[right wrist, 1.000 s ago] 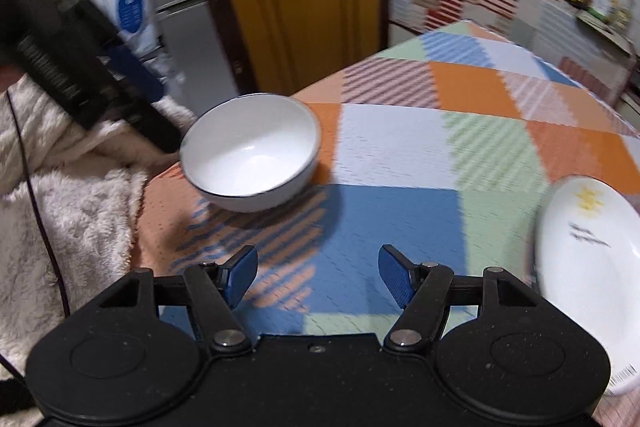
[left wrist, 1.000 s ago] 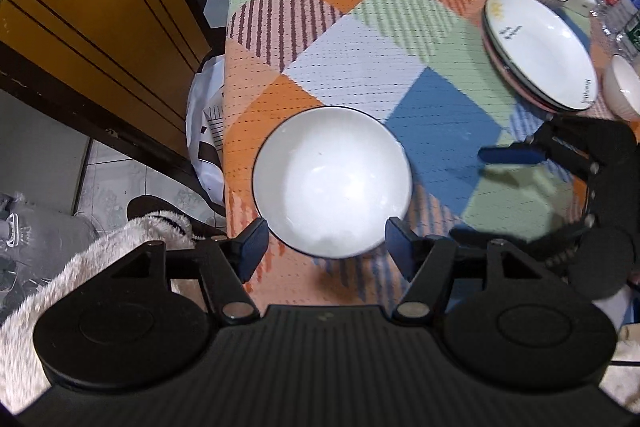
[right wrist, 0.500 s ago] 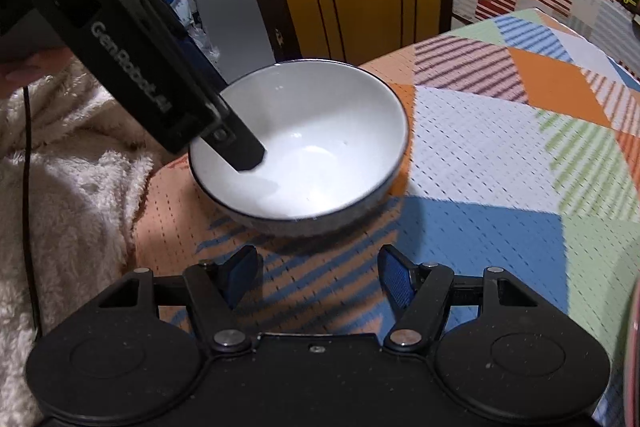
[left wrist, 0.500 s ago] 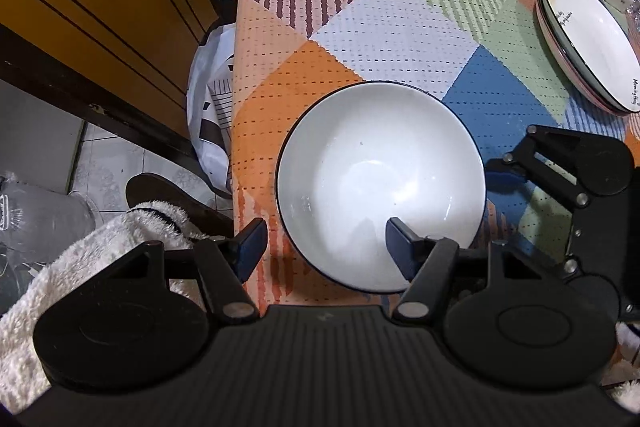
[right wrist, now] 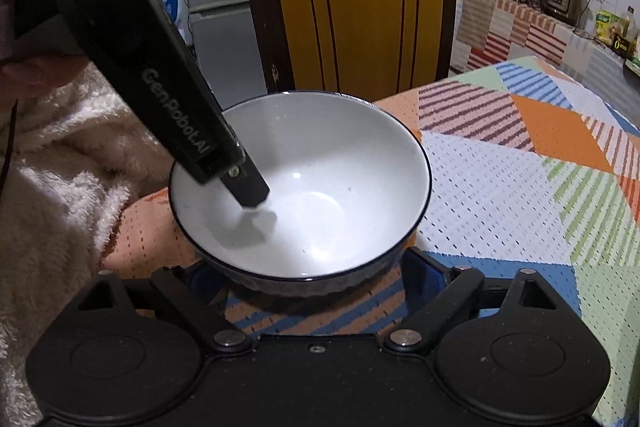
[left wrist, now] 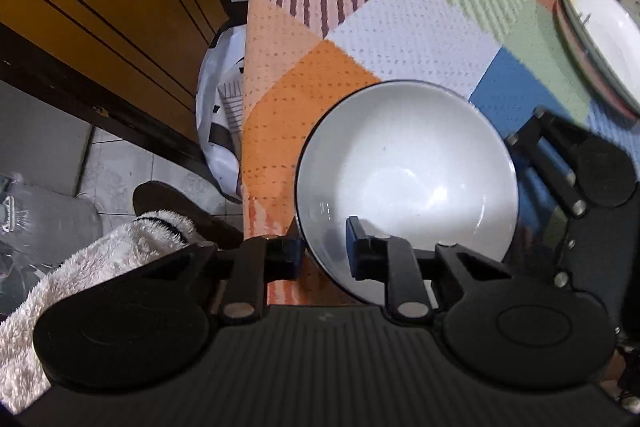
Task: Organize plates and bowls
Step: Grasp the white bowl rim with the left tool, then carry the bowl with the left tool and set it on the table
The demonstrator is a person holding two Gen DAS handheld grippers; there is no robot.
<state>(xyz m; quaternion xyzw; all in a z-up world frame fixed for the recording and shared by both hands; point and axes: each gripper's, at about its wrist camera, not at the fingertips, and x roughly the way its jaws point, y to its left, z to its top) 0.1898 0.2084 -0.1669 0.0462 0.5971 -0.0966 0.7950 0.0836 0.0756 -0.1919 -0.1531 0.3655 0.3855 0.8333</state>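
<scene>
**Left gripper clamps the bowl's rim as the right one spreads around it**

Where a second ago the left gripper hung over the bowl with its fingers well apart, those fingers have now drawn together on the near left part of the rim, one pad outside the wall and one inside the white hollow. From the right wrist view the same gripper reaches down from the upper left, and its inner finger ends low on the inside wall of the bowl.

Since the earlier frames the bowl fills far more of both views. It sits on the checked tablecloth at the near left corner of the table, just in front of the yellow chair back.

While the right gripper was earlier short of the bowl, its jaws are now opening, with the bowl's dark outer wall between them; whether the pads touch it cannot be told.

Far right, the stacked plates sit well apart from the bowl. A fluffy white sleeve lies near left.
</scene>
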